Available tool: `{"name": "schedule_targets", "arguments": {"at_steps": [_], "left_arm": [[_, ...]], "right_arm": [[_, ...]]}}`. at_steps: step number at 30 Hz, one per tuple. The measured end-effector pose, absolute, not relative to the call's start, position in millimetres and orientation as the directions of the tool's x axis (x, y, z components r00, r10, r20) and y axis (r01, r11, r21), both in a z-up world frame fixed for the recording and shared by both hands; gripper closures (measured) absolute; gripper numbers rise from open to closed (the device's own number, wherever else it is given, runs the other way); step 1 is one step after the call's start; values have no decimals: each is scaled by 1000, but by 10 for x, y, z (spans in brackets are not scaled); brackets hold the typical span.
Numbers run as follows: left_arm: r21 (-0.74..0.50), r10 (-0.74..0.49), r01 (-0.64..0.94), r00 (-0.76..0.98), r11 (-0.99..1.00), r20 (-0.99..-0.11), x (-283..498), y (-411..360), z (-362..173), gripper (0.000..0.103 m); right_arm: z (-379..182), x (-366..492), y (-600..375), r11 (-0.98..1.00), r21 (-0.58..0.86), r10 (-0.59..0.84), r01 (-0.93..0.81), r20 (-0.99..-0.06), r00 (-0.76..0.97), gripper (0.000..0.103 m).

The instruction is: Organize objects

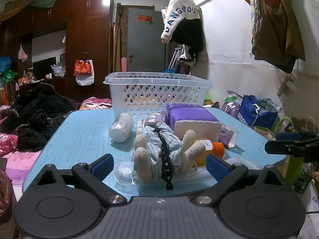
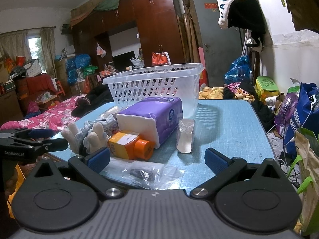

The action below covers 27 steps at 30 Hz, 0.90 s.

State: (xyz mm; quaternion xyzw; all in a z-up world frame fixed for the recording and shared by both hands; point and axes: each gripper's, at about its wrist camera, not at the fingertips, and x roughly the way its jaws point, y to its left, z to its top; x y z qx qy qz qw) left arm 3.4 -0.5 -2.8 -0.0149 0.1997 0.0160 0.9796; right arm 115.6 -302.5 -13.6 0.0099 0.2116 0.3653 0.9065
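Note:
A white perforated basket (image 1: 157, 93) stands at the far side of the blue table (image 1: 79, 139); it also shows in the right wrist view (image 2: 155, 83). In front of it lie a purple tissue pack (image 1: 189, 117) (image 2: 153, 115), an orange-capped bottle (image 2: 129, 144) (image 1: 217, 148), a beige plush glove with a striped scrunchie and black hair claw (image 1: 163, 153), a white roll (image 1: 121, 129) and a small clear packet (image 2: 186, 137). My left gripper (image 1: 159, 166) is open, straddling the plush pile. My right gripper (image 2: 157, 159) is open over a clear plastic bag (image 2: 143, 173).
The right gripper shows at the right edge of the left wrist view (image 1: 295, 143); the left gripper shows at the left of the right wrist view (image 2: 30, 141). A cluttered bed (image 1: 24, 123) lies left of the table. Bags (image 2: 299, 115) crowd the floor on the right.

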Motion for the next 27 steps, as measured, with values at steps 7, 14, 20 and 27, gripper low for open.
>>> {"name": "schedule_targets", "arguments": {"at_steps": [7, 14, 20, 27], "left_arm": [[-23, 25, -37, 920, 999, -391, 33, -8, -27, 3], [-23, 24, -36, 920, 999, -390, 28, -11, -29, 3], [-18, 25, -34, 921, 999, -389, 26, -21, -26, 3], [-18, 24, -34, 922, 999, -387, 25, -21, -28, 3]], "right_arm": [[-137, 1157, -3025, 733, 172, 666, -658, -377, 643, 0], [-143, 1162, -3018, 732, 171, 667, -659, -378, 643, 0], [-142, 1161, -3017, 732, 171, 666, -659, -378, 643, 0], [-143, 1159, -3017, 733, 170, 666, -659, -378, 643, 0]]}}
